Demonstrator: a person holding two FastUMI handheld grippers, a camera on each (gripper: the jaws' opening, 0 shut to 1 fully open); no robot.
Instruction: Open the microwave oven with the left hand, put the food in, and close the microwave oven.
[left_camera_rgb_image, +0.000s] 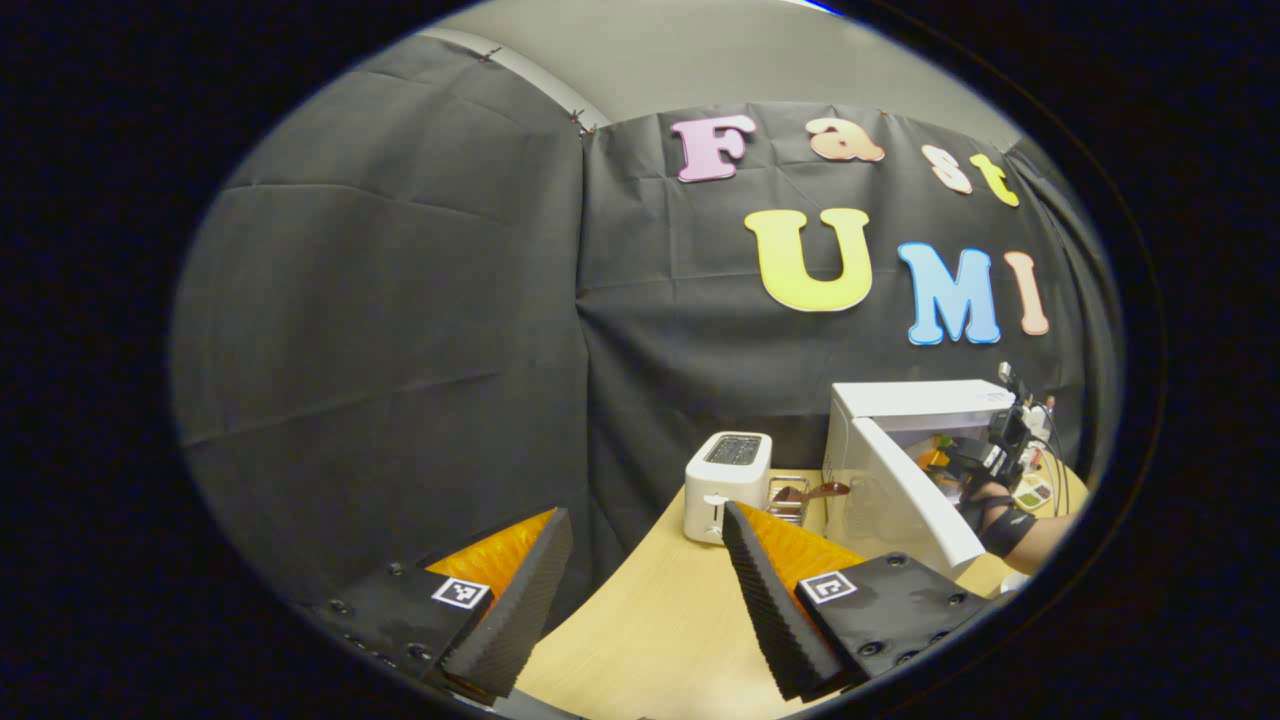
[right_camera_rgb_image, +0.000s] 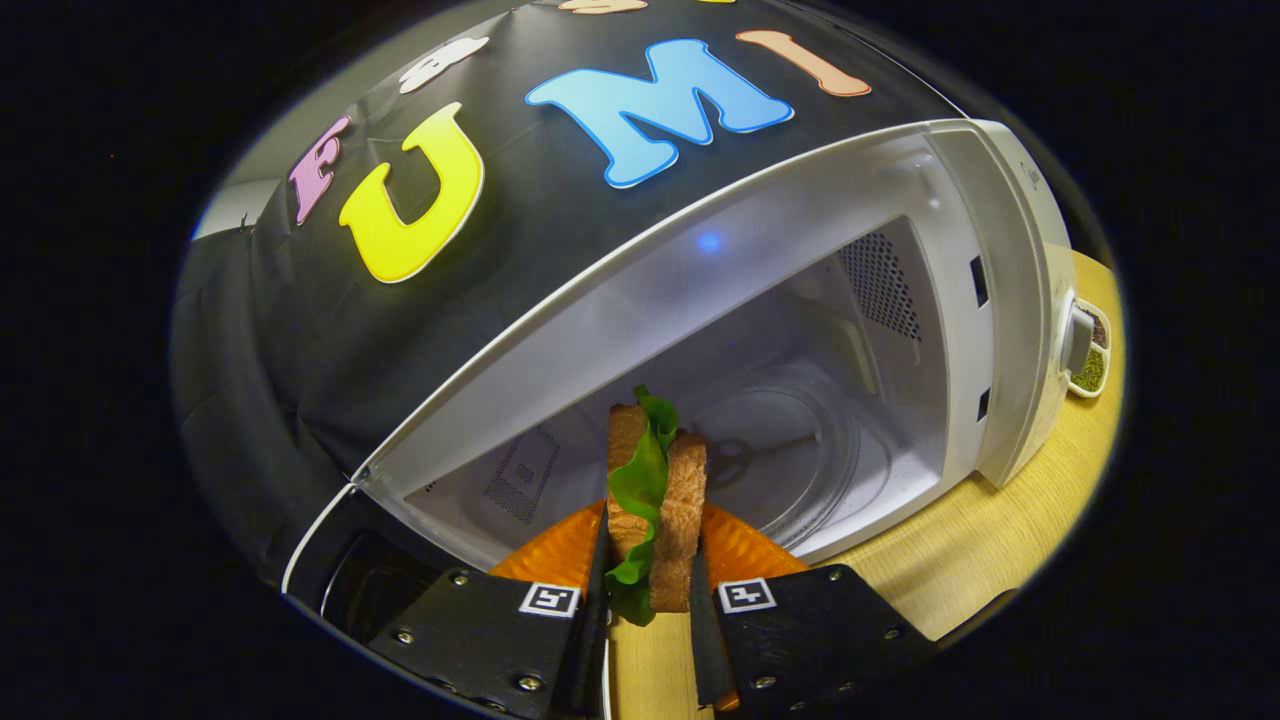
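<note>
In the right gripper view a sandwich (right_camera_rgb_image: 655, 495) of two bread slices with green lettuce stands on edge, and my right gripper (right_camera_rgb_image: 648, 590) is shut on it just in front of the white microwave oven (right_camera_rgb_image: 1005, 300). The oven's door (right_camera_rgb_image: 330, 580) hangs open at the lower left, and the glass turntable (right_camera_rgb_image: 790, 450) lies bare inside. In the left gripper view my left gripper (left_camera_rgb_image: 640, 590) is open with nothing between its fingers, held back over the wooden table (left_camera_rgb_image: 660, 620). Farther off there, the microwave oven (left_camera_rgb_image: 900, 400) has its door (left_camera_rgb_image: 915, 495) swung open, and a hand holds the right gripper (left_camera_rgb_image: 990, 455) at the opening.
A white toaster (left_camera_rgb_image: 728, 485) stands left of the microwave, with a small wire rack (left_camera_rgb_image: 790, 498) between them. A divided dish of spices (right_camera_rgb_image: 1092, 355) sits on the table to the right of the oven. Black cloth walls close the back and left.
</note>
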